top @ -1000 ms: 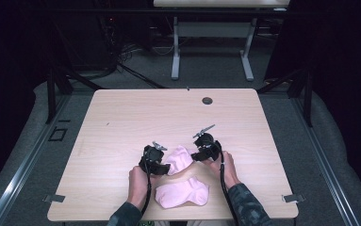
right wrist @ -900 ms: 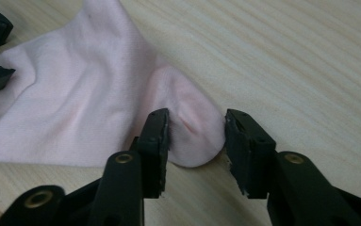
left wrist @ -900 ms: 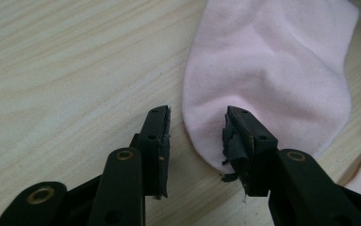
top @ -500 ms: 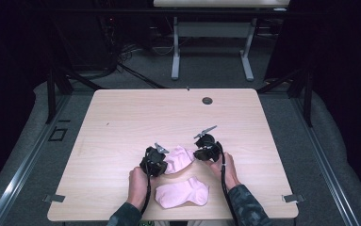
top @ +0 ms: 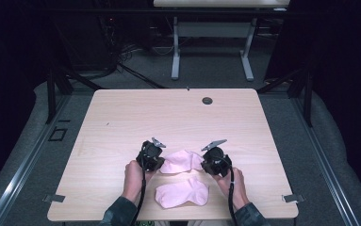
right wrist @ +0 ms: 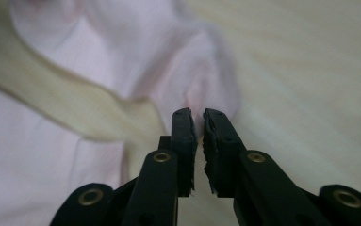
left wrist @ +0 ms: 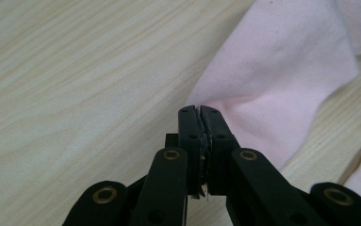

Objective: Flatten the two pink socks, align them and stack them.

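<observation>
The far table (top: 178,113) lies bare save a small dark disc (top: 207,100), perhaps a grommet.

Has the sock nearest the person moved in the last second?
No. The near sock lies in the same spot relative to the table's front edge; the tongs work the far sock.

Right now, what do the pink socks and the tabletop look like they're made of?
Far sock and near sock: soft matte knit, likely cotton blend; they crease and drape limply. Table: pale wood-grain surface, streaks visible up close, probably laminate rather than solid wood; can't confirm.
</observation>
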`<state>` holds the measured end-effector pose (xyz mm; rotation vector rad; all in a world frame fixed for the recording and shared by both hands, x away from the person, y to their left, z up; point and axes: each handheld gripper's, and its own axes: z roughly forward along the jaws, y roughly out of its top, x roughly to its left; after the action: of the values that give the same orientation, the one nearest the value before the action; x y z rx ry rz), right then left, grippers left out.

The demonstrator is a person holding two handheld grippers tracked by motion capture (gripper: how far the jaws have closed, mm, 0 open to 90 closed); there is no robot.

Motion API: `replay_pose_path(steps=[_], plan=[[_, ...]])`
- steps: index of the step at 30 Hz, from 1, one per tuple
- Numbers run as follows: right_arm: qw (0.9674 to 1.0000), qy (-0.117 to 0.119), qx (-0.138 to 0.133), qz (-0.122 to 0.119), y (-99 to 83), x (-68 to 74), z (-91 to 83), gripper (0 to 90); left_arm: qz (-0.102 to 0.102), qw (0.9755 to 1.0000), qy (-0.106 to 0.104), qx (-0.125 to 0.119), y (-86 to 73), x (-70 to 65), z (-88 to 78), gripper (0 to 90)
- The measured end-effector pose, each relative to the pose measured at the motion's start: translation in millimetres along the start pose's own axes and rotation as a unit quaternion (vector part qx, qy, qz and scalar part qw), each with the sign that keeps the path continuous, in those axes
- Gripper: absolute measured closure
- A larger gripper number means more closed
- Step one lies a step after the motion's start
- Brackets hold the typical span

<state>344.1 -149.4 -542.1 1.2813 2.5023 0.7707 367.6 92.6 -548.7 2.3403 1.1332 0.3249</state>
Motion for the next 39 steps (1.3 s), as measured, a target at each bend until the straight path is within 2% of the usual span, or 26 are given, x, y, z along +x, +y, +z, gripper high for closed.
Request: replay_pose_path(steps=[1, 3, 5, 7, 8, 9, 11, 13, 14, 15, 17, 20, 21, 22, 26, 28, 29, 32, 34, 37, 38, 39], plan=[[1.0, 0.01, -0.002, 0.001, -4.8, 2.2, 3.9, 79.8, 0.002, 1.0, -0.001, 0.006, 0.4, 1.9, 1.8, 87.7], [0.9993, 0.033, 0.018, -0.002, -9.7, 2.2, 4.2, 74.7, -0.003, 0.9999, -0.003, 0.015, 0.5, 4.5, 4.0, 85.4], [0.9991, 0.04, 0.011, 0.003, -11.1, -3.3, -0.8, 71.1, -0.008, 0.9999, -0.004, 0.013, -0.3, 6.0, 2.5, 78.7], [0.9985, 0.053, -0.011, 0.014, -7.8, -13.3, -8.4, 68.0, -0.016, 0.9998, 0.0, 0.007, -1.5, 7.3, -1.8, 68.0], [0.998, 0.05, -0.028, 0.024, -3.3, -19.0, -12.4, 67.6, -0.019, 0.9998, 0.001, 0.005, -2.2, 7.6, -3.0, 66.3], [0.9979, 0.05, -0.034, 0.023, 0.4, -23.0, -14.5, 67.6, -0.027, 0.9996, 0.007, 0.003, -3.0, 7.9, -4.4, 63.4], [0.9978, 0.037, -0.05, 0.021, 12.0, -31.4, -15.1, 66.5, -0.033, 0.9995, 0.003, 0.001, -4.1, 8.8, -5.4, 60.4], [0.9988, 0.029, -0.039, 0.008, 24.4, -37.2, -8.4, 65.7, -0.035, 0.9994, 0.002, 0.003, -4.6, 8.0, -5.3, 58.8], [0.9988, 0.029, -0.039, 0.008, 24.4, -37.2, -8.4, 65.7, -0.035, 0.9994, 0.002, 0.003, -4.6, 8.0, -5.3, 58.3], [0.9994, 0.028, -0.021, 0.003, 34.0, -40.6, 6.9, 64.4, -0.039, 0.9992, 0.004, 0.0, -5.1, 5.8, -4.4, 58.3], [0.9995, 0.031, 0.002, -0.006, 38.2, -40.6, 19.0, 62.9, -0.042, 0.9991, 0.003, 0.005, -5.5, 3.8, -2.0, 58.9], [0.9997, 0.025, 0.006, -0.005, 38.9, -38.4, 28.4, 63.3, -0.035, 0.9993, 0.004, 0.011, -6.7, 1.6, 1.1, 62.0], [0.9995, 0.024, 0.015, -0.011, 39.2, -38.0, 31.7, 63.4, -0.033, 0.9993, 0.004, 0.016, -7.5, 0.9, 2.4, 62.0], [0.9991, 0.028, 0.028, -0.012, 38.8, -37.2, 36.6, 67.2, -0.033, 0.9993, 0.002, 0.018, -8.9, 0.8, 4.1, 65.7], [0.9993, 0.027, 0.025, -0.012, 34.8, -36.7, 40.3, 77.5, -0.029, 0.9994, 0.005, 0.017, -10.9, 0.5, 4.5, 68.7], [0.999, 0.03, 0.028, -0.019, 32.5, -37.2, 39.1, 81.8, -0.025, 0.9995, 0.004, 0.017, -11.2, 0.1, 4.3, 73.6], [0.9993, 0.036, 0.011, -0.004, 30.6, -35.0, 40.5, 82.8, -0.024, 0.9996, 0.002, 0.015, -11.2, -0.5, 4.7, 77.0], [0.9994, 0.028, 0.018, -0.011, 29.9, -35.9, 38.5, 83.9, -0.02, 0.9997, 0.002, 0.014, -10.6, -2.4, 5.3, 86.6], [0.9996, 0.022, 0.014, -0.007, 28.8, -36.2, 35.2, 84.6, -0.015, 0.9998, 0.004, 0.012, -9.9, -2.8, 4.6, 87.8], [0.9998, 0.019, 0.0, 0.001, 27.8, -36.7, 28.4, 84.6, -0.021, 0.9998, -0.006, 0.005, -10.2, -1.1, -0.3, 88.1], [0.9998, 0.02, -0.004, -0.001, 28.7, -35.3, 9.2, 84.6, -0.031, 0.9992, -0.024, -0.012, -10.4, 1.8, -12.8, 88.2], [0.9998, 0.018, -0.011, -0.002, 28.5, -33.9, 3.1, 84.6, -0.034, 0.9988, -0.031, -0.016, -10.5, 2.3, -18.2, 88.1]])
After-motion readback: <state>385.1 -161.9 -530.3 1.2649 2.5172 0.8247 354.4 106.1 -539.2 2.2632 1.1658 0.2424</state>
